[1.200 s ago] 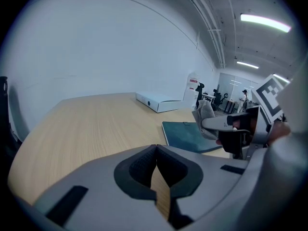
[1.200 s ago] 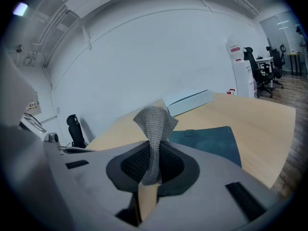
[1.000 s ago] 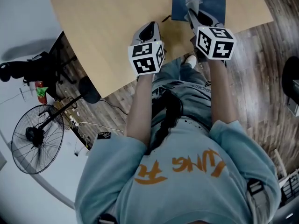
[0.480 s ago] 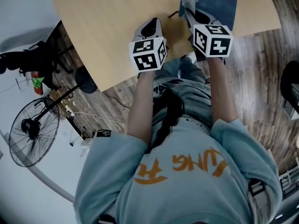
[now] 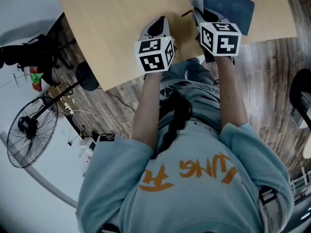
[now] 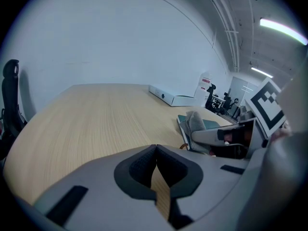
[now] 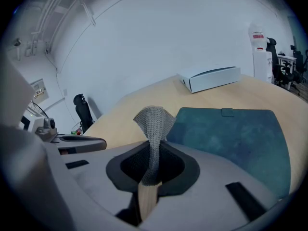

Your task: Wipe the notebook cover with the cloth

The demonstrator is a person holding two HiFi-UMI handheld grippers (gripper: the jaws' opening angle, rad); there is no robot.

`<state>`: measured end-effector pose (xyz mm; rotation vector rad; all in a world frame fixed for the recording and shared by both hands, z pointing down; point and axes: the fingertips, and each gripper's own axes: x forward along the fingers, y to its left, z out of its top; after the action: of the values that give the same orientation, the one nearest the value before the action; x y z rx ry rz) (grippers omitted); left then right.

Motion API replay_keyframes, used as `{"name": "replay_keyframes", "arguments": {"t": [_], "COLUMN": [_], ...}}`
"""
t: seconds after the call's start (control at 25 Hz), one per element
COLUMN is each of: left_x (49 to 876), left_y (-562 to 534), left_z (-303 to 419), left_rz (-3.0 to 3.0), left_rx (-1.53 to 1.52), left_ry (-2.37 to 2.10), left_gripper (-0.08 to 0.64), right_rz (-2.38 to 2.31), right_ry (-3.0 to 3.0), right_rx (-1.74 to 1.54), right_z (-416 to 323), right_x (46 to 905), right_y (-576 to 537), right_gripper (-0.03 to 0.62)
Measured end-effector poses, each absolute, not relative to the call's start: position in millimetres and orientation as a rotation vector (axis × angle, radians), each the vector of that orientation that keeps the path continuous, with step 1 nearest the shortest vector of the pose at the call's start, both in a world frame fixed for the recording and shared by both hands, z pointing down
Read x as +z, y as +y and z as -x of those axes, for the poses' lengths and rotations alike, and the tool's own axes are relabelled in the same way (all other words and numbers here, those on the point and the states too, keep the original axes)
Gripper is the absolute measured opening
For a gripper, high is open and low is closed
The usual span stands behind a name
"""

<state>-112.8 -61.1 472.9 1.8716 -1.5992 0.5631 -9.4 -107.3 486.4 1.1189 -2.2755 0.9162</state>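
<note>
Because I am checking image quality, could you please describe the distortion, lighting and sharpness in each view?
Head view: even light, floor planks curve near the edges. Left gripper view: strong fisheye, dark corners, the ceiling light blown out. Right gripper view: same fisheye; the cloth weave is sharp, the notebook slightly soft.

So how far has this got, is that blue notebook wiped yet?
Done: the cloth is picked up, pinched in the shut jaws of the right gripper. In hand: it sits at the left edge of the notebook, so wiping looks barely begun; no wiped patch shows. Left: nearly the whole cover, stretching away to the right. The left gripper is shut and empty over the bare table.
</note>
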Motion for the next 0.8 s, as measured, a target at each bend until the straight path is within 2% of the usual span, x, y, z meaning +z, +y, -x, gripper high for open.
{"name": "replay_keyframes", "arguments": {"t": [0.8], "left_x": [477], "left_y": [-61], "left_z": [104], "left_rz": [-1.885], "left_rx": [0.581], "left_ry": [-1.568], "left_gripper": [0.017], "right_rz": [-1.11], "right_ry": [-2.235], "right_rx": [0.906], "right_z": [4], "right_x": [493], "right_y": [-104], "right_gripper": [0.029]}}
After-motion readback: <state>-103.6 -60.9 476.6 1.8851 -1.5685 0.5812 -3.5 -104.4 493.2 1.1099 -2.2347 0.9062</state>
